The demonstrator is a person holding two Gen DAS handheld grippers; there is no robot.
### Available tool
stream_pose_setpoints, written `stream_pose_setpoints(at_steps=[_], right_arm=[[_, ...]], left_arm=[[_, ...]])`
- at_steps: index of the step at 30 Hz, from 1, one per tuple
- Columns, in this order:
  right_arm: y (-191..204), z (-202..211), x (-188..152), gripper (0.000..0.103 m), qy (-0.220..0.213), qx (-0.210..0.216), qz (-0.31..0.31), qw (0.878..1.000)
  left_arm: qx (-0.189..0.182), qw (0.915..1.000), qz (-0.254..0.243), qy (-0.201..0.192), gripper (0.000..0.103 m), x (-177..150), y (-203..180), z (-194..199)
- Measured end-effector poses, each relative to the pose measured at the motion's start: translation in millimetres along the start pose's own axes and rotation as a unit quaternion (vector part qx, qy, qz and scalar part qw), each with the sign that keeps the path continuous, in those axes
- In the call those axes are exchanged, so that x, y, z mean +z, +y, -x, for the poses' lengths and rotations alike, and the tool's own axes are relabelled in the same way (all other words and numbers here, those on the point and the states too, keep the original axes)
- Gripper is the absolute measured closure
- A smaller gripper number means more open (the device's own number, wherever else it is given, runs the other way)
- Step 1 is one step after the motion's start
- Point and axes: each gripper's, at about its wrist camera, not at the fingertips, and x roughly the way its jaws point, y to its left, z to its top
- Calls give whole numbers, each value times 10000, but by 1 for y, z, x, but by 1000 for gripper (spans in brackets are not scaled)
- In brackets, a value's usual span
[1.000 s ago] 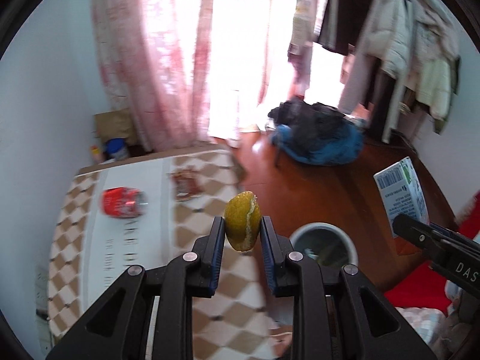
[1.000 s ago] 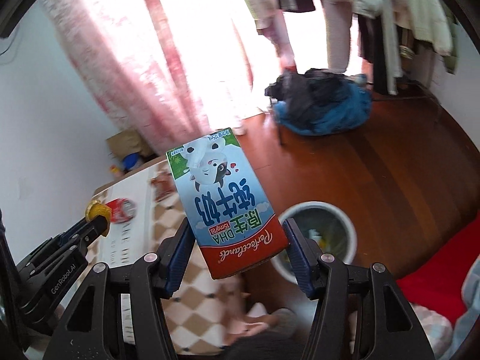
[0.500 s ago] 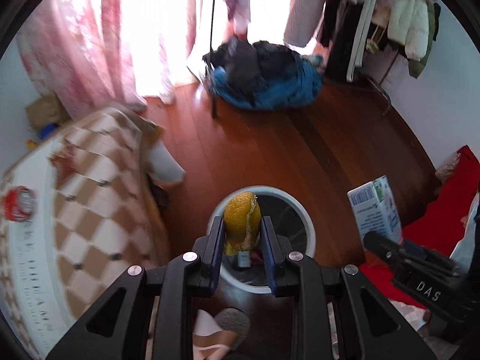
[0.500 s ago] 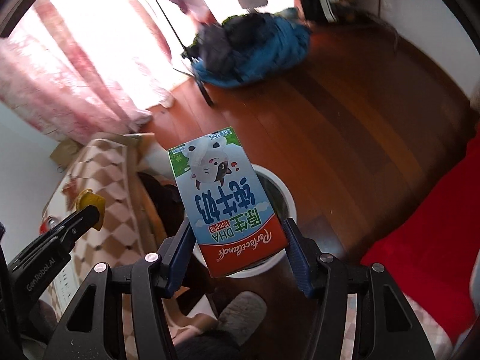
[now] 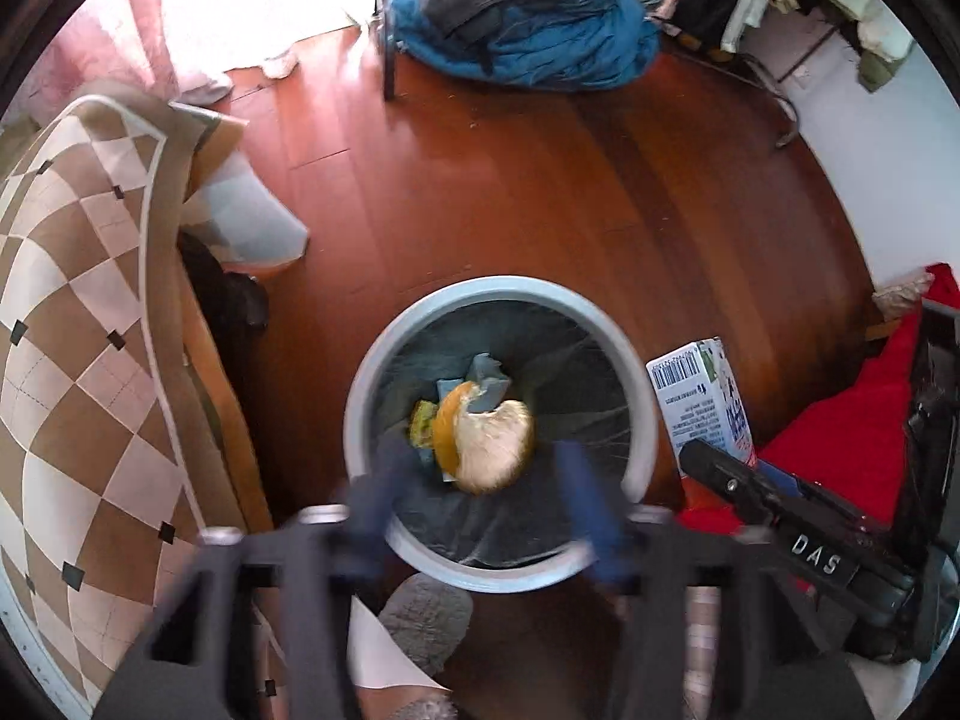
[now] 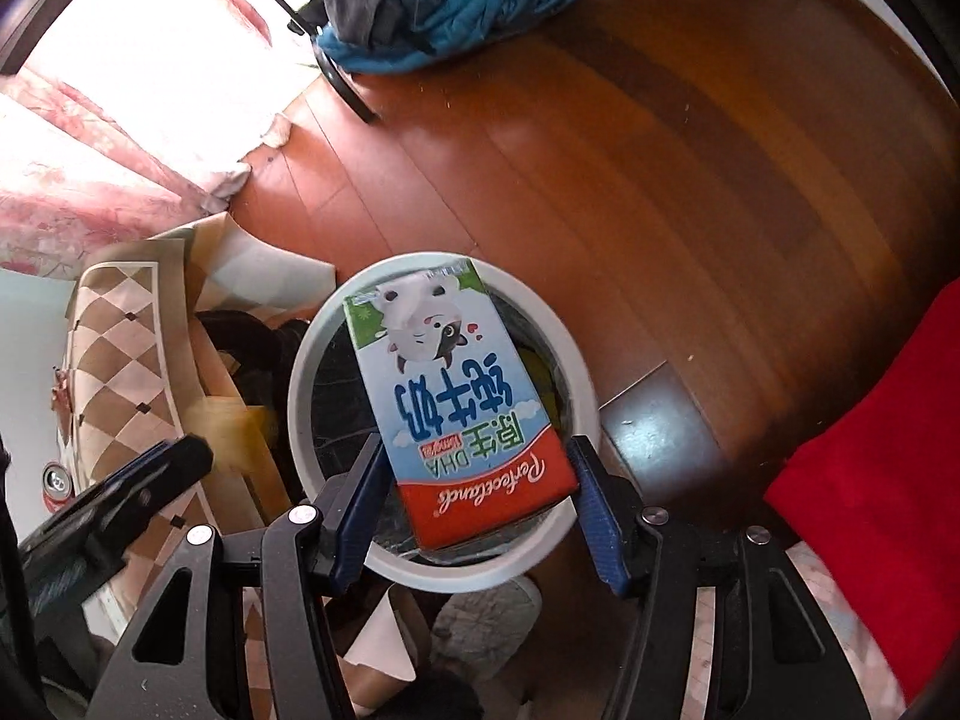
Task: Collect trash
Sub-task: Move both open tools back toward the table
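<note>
A grey round bin [image 5: 498, 285] with a dark liner stands on the wood floor. An orange peel [image 5: 486, 438] hangs loose in the bin's mouth, above other scraps. My left gripper [image 5: 480, 456] is above the bin, its blue fingers blurred and spread wide open with the peel free between them. My right gripper [image 6: 480, 492] is shut on a blue, white and red milk carton [image 6: 456, 396], held over the bin [image 6: 300, 372]. In the left wrist view the carton [image 5: 702, 396] shows just right of the bin rim.
A table with a brown checkered cloth [image 5: 72, 300] stands left of the bin, with a red can [image 6: 57, 480] on it. A blue heap of clothes [image 5: 528, 30] lies on the floor behind. Red fabric [image 5: 840, 450] is on the right. A grey slipper [image 5: 426, 618] is near the bin.
Both grippers swung from the table to above the bin. The left gripper opened and let go of the peel, which is dropping into the bin. The right still holds the carton.
</note>
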Motion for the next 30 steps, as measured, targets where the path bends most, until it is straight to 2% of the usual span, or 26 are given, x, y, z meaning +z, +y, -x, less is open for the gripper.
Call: stream_pose_setpoints(at_steps=[1, 7, 16, 22, 30], right_arm=[[0, -5, 2, 30, 60, -5, -19, 10000], [4, -13, -7, 0, 140, -203, 103, 9996], [18, 0, -33, 0, 233, -854, 361, 9954], [23, 24, -43, 0, 139, -921, 411, 9948], [32, 79, -58, 0, -148, -982, 513, 9937]], left_arm=[[48, 10000, 23, 2, 18, 0, 2, -1], [366, 9993, 66, -4, 13, -3, 16, 0], [795, 9968, -38, 18, 12, -17, 20, 7], [841, 9963, -136, -81, 12, -33, 15, 25], [719, 9967, -140, -342, 12, -50, 5, 66]])
